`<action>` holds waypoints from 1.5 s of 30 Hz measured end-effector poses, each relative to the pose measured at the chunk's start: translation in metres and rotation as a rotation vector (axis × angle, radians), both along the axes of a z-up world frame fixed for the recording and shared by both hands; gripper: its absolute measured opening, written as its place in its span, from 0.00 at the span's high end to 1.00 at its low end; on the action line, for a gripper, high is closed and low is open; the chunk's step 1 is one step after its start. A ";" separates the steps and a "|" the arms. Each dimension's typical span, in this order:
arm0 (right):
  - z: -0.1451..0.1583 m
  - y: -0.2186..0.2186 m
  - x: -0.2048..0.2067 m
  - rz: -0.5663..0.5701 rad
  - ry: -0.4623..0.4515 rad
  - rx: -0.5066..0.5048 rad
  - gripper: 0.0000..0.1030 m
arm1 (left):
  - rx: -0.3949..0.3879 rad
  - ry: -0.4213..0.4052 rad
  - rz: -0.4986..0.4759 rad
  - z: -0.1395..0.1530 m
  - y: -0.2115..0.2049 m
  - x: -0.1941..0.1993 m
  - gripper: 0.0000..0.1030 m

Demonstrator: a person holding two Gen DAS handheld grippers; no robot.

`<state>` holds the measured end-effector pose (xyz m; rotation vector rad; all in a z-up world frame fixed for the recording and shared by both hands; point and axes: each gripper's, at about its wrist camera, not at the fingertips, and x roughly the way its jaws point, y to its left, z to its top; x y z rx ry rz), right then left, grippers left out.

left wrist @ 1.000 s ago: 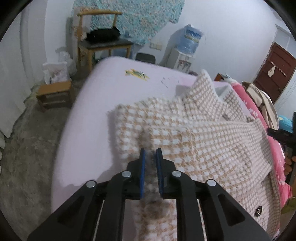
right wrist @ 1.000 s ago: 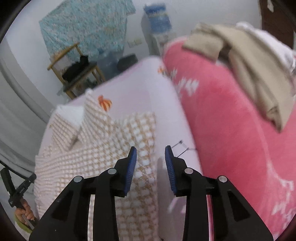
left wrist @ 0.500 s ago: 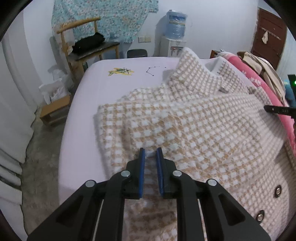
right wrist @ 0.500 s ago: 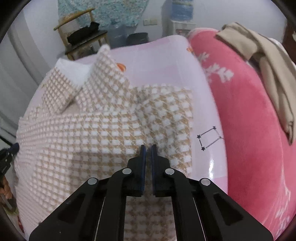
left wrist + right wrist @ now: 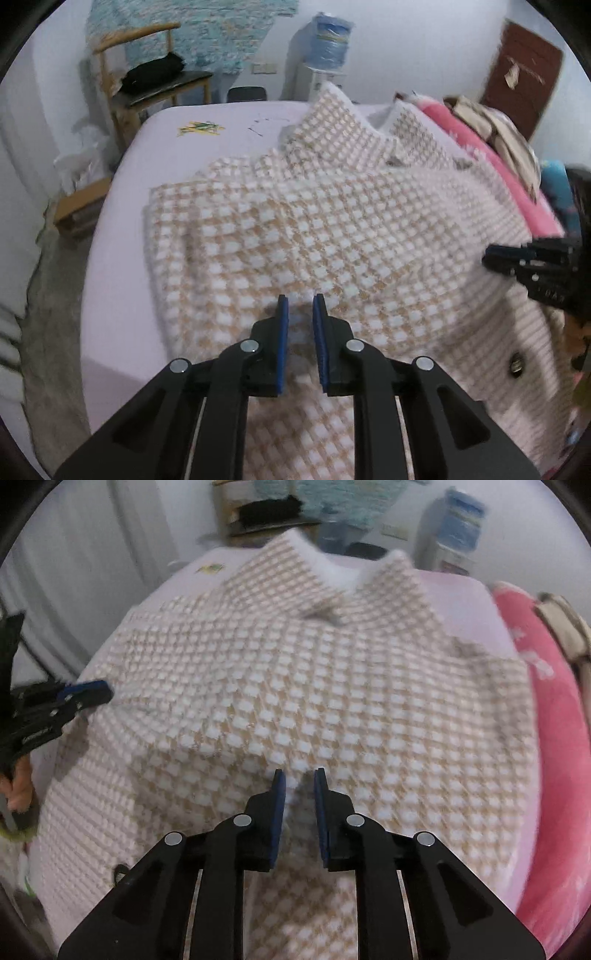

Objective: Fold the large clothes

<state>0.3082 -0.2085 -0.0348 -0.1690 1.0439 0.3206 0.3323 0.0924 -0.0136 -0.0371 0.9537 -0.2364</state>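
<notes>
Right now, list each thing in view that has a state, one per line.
Left gripper: fingers pinched on a fold of the jacket.
Right gripper: fingers pinched on a fold of the jacket.
Checked jacket: spread on the bed, collar raised, near part lifted by both grippers.
Bed: covered with a pale sheet.
Door: shut.
Pink blanket: bunched along the bed's right side.
</notes>
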 end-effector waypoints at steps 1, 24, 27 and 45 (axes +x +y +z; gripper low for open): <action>0.006 0.001 -0.006 0.014 -0.017 0.011 0.78 | 0.008 -0.027 -0.021 0.006 -0.001 -0.008 0.86; 0.025 -0.084 -0.111 -0.308 -0.043 0.188 0.36 | 0.065 0.026 0.003 0.013 -0.003 -0.117 0.36; 0.037 -0.073 -0.170 -0.266 -0.085 0.183 0.30 | 0.136 -0.004 -0.003 0.018 -0.007 -0.157 0.31; -0.007 -0.017 -0.304 -0.250 -0.038 0.061 0.26 | 0.226 0.096 0.050 -0.030 -0.046 -0.254 0.18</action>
